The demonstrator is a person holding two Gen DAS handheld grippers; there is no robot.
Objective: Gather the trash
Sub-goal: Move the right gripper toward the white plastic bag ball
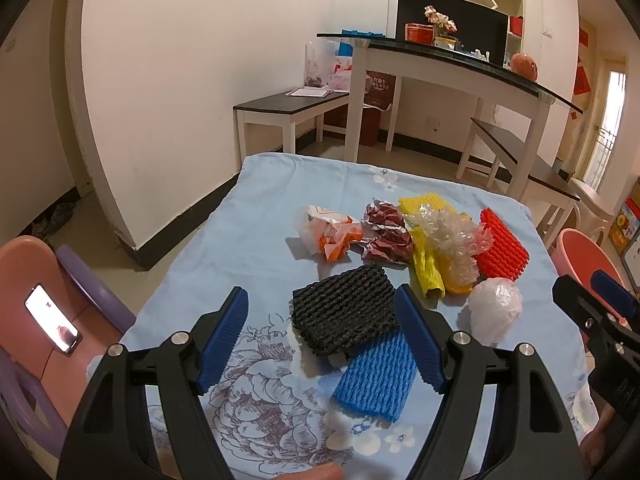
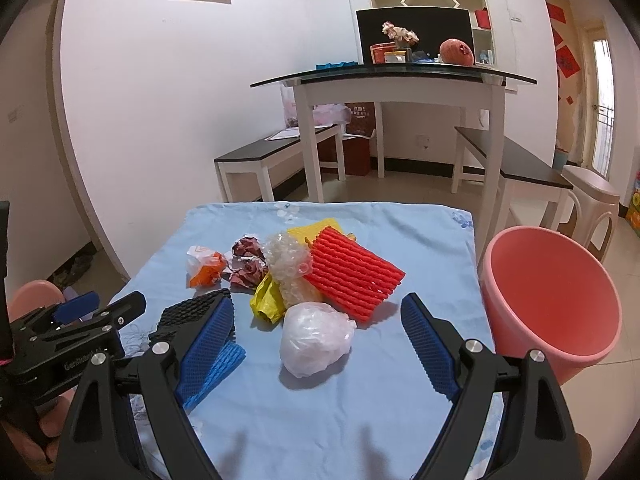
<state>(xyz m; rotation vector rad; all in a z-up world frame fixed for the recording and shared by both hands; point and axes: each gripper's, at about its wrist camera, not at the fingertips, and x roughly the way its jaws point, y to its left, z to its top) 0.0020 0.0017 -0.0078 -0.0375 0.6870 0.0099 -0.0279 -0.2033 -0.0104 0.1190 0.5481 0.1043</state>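
**A:** Trash is all in one cluster on the counter [image 1: 248,216], on the blue floral cloth. Left wrist view first?

**B:** Left gripper [image 1: 322,336] has its jaws spread wide, holding nothing. Between them: black foam net [image 1: 342,312] lying on top of the blue foam net [image 1: 376,376]. Neither pad touches either net as far as I can tell.

**A:** Further out?

**B:** Orange wrapper [image 1: 330,232], crumpled maroon foil [image 1: 388,234], yellow bag [image 1: 428,268], bubble wrap [image 1: 452,236], red foam net [image 1: 502,244], all touching or overlapping. Yellow foam net [image 1: 424,202] behind them, mostly covered. White plastic ball [image 1: 496,312] just beside the red net, nearer the camera. Right gripper [image 1: 600,320] enters at the right edge. Phone [image 1: 52,322] on a pink chair to the left.

**A:** Right wrist view?

**B:** Right gripper [image 2: 320,344] jaws also spread, empty. White plastic ball [image 2: 314,338] sits on the cloth between them, apart from both pads. Red foam net [image 2: 352,276] just behind it. Black foam net [image 2: 188,312] and blue foam net [image 2: 216,364] partly hidden by the left pad. Left gripper [image 2: 76,312] visible at the left edge.

**A:** Bin?

**B:** Pink bucket [image 2: 552,300] on the floor, just beside the counter's right edge, upright, mouth facing the camera.
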